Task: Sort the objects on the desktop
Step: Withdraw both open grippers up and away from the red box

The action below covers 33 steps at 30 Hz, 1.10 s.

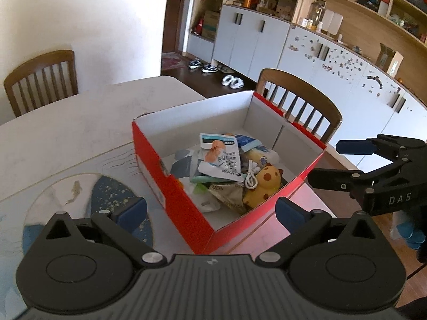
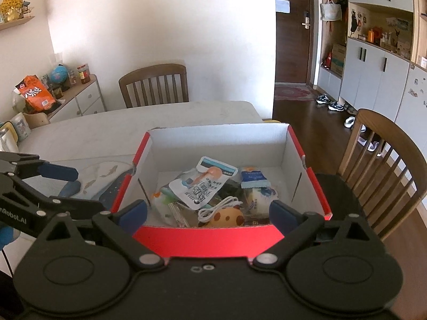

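A pale, matte-topped dining table [image 2: 138, 125] with a rounded far corner carries everything here. Directly on it lies a thin printed mat [image 1: 80, 194] showing small fish and a dark blue speckled shape. Just beside the mat stands an open red cardboard box [image 2: 202, 242] with white inner walls, near the table's edge by a wooden chair.

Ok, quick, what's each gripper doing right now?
Left gripper: open, holding nothing, near the red box.
Right gripper: open, holding nothing, at the box's near wall.
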### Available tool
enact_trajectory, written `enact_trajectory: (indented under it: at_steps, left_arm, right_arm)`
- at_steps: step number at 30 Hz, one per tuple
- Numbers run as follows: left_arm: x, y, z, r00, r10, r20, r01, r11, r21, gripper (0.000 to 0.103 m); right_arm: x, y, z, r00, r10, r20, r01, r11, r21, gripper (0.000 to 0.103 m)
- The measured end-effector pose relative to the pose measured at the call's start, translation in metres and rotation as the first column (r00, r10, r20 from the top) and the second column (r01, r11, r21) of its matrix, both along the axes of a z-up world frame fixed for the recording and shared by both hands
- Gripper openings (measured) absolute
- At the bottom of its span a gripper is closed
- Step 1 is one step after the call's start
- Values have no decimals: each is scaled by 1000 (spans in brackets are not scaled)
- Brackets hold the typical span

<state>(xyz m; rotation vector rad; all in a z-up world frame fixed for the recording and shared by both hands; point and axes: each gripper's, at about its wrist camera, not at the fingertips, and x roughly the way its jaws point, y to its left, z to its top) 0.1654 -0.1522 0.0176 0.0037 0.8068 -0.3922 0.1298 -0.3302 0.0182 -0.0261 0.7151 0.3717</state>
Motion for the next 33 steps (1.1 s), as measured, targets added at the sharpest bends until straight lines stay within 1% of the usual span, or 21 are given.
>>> enact_trajectory:
  at_steps: [3, 7, 11, 17, 24, 33]
  left_arm:
    - [-6, 0, 1, 1000, 3, 8, -3, 1000, 21, 103]
    - [-8, 2, 0, 1000, 9, -1, -9, 1000, 11, 103]
    - [-14, 0, 0, 1000, 24, 16, -25, 999, 40, 103]
    - [-14, 4, -5, 999, 46, -12, -45, 998, 40, 103]
    - [-17, 0, -11, 999, 31, -20, -30, 998, 60, 103]
    - [-18, -6, -14, 999, 8, -36, -5, 998, 66, 103]
  right_arm:
    - [-4, 2, -1, 1000, -2, -2, 3, 1000, 9, 99]
    - [-8, 2, -3, 1000, -8, -7, 8, 1000, 23, 99]
    - [-12, 3, -4, 1000, -10, -9, 10, 1000, 23, 99]
    - [-15, 3, -8, 999, -19, -25, 20, 999, 29, 99]
    - [-18, 4, -11, 999, -17, -32, 18, 999, 36, 99]
    - [-18, 3, -12, 999, -21, -38, 22, 999, 39, 99]
